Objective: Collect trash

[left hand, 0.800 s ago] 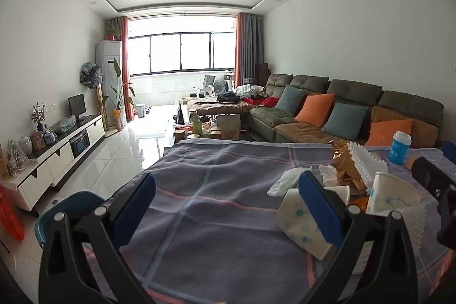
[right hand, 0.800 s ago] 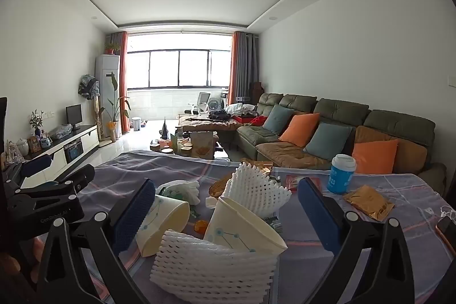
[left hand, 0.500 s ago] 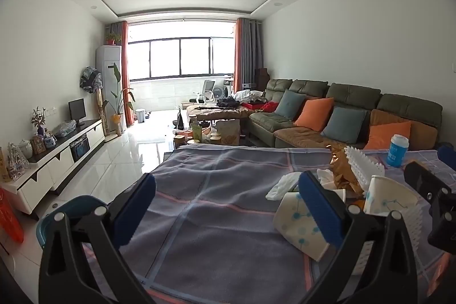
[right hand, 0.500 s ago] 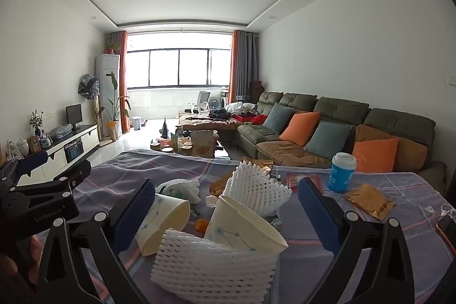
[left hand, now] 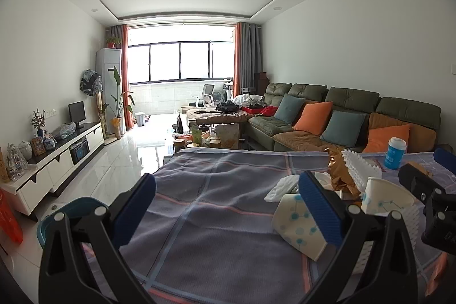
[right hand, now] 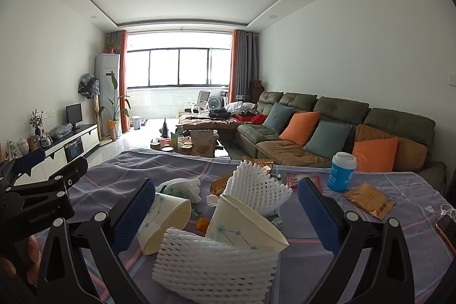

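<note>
Black tongs [right hand: 228, 211], blue ribbed pads [right hand: 134, 214], silver screws

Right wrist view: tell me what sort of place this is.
Most likely a home living room. A long green sofa with orange and blue cushions lines one wall, a low TV cabinet with a small screen lines the other, and a cloth-covered table in front holds paper cups and foam netting.

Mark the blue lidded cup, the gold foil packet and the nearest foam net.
blue lidded cup [right hand: 340, 175], right wrist view, on its blue label.
gold foil packet [right hand: 369, 200], right wrist view, centre of the foil.
nearest foam net [right hand: 213, 261], right wrist view, mid mesh.
</note>
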